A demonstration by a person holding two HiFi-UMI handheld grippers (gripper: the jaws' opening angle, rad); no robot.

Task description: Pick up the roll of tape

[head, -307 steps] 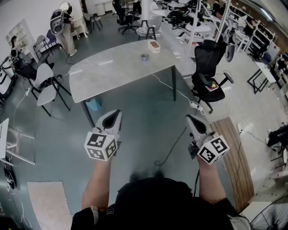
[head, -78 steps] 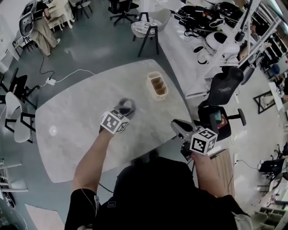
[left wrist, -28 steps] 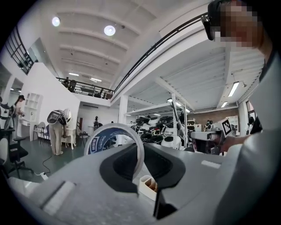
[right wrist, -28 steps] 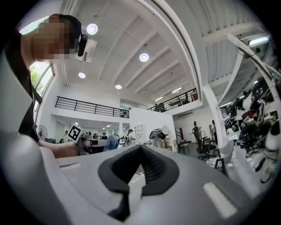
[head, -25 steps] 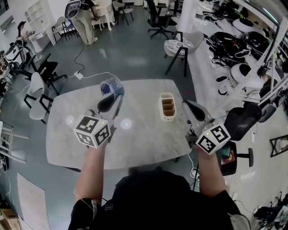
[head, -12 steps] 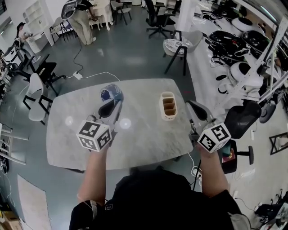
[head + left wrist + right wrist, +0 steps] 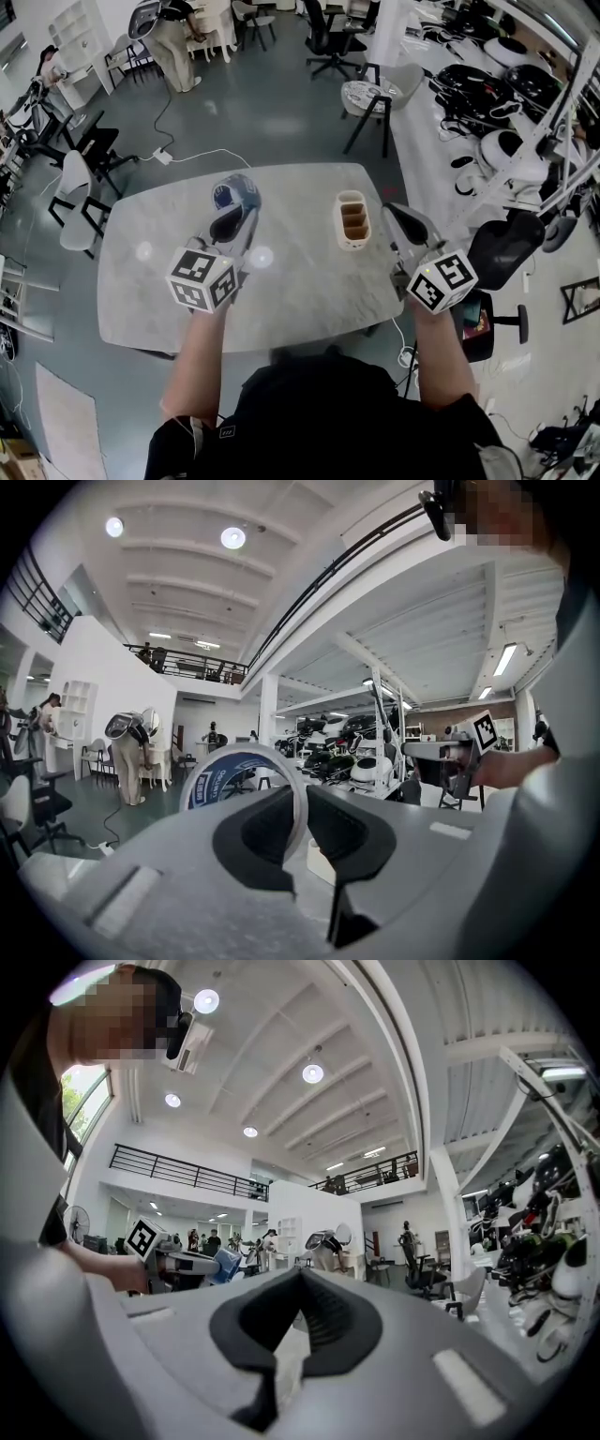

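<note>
Up it has come: three seconds back the left claw (image 7: pixel 236 211) was down on the table (image 7: pixel 300 291) at the roll of tape (image 7: pixel 234 191), and now the roll is in the air. Since a second ago it has dipped just a touch. The jaws are nearly together, pinching the wall of the roll. In the left gripper view one pad sits inside the ring and the other outside, with the blue-printed roll (image 7: pixel 246 778) standing upright to the left of the grip. It hangs over the far left part of the table, clear of the top.

Across from it, the right claw (image 7: pixel 398 217) is held level over the table's right edge, jaws pressed together with nothing between them. A beige compartment box (image 7: pixel 353 221) stands on the table between the two claws, nearer the right one.
</note>
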